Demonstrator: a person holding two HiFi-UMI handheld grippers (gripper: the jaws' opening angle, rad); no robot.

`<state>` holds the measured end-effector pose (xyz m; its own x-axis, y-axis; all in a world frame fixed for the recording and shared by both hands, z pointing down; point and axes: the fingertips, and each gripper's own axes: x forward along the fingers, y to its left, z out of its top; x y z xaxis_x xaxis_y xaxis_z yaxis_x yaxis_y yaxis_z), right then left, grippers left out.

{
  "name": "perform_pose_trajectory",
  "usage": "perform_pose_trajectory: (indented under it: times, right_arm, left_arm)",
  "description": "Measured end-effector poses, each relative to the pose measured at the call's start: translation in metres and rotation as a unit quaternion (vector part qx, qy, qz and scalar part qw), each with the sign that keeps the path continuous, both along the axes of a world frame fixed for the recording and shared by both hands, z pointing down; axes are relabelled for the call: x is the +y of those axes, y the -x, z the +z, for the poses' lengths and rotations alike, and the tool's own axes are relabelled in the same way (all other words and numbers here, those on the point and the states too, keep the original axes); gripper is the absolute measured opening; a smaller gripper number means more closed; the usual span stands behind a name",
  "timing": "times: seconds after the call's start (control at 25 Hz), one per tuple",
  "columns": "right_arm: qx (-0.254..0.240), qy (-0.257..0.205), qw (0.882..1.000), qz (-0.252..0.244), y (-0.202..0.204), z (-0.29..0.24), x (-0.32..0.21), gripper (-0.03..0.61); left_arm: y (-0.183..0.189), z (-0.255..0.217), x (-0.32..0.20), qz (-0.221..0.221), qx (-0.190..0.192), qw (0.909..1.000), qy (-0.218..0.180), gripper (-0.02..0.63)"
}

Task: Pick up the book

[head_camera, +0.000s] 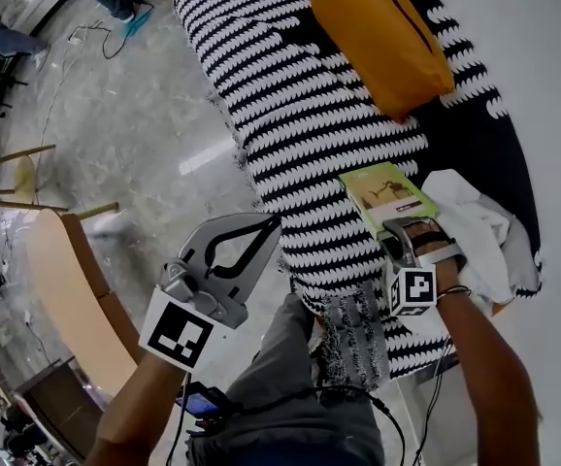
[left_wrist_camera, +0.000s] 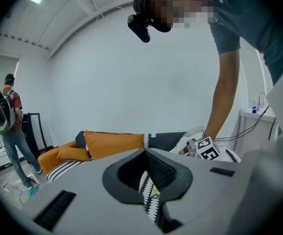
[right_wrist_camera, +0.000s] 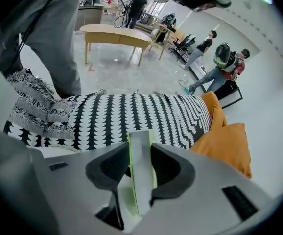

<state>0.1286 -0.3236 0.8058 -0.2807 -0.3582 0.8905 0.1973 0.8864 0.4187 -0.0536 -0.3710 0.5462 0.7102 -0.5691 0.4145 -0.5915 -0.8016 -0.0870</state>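
The book has a light green cover and sits over the black-and-white patterned blanket. My right gripper is shut on its near edge. In the right gripper view the book stands edge-on between the two dark pads, which press on both its faces. My left gripper hangs off the blanket's left edge, above the floor, its tips together and nothing in it. In the left gripper view the left gripper points toward the blanket, with the right hand's marker cube beyond it.
An orange pillow lies at the far end of the blanket and a white cloth is bunched right of the book. A wooden table stands on the floor at left. A person with a backpack stands further off.
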Motion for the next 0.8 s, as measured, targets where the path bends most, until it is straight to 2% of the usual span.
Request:
perform_pose_trajectory:
  times: [0.36, 0.6, 0.8]
  right_arm:
    - [-0.069, -0.019, 0.994, 0.082, 0.017, -0.063, -0.013, 0.144]
    - [-0.117, -0.025, 0.98, 0.162, 0.027, -0.12, -0.019, 0.143]
    - [-0.147, -0.034, 0.967, 0.205, 0.022, -0.155, -0.015, 0.143]
  left_arm:
    - [-0.003, -0.028, 0.001, -0.002, 0.005, 0.9997, -0.022, 0.005]
    - [-0.004, -0.06, 0.014, 0.014, -0.001, 0.9987, -0.05, 0.005]
    - [-0.008, -0.081, 0.026, 0.022, -0.007, 0.9972, -0.071, 0.005]
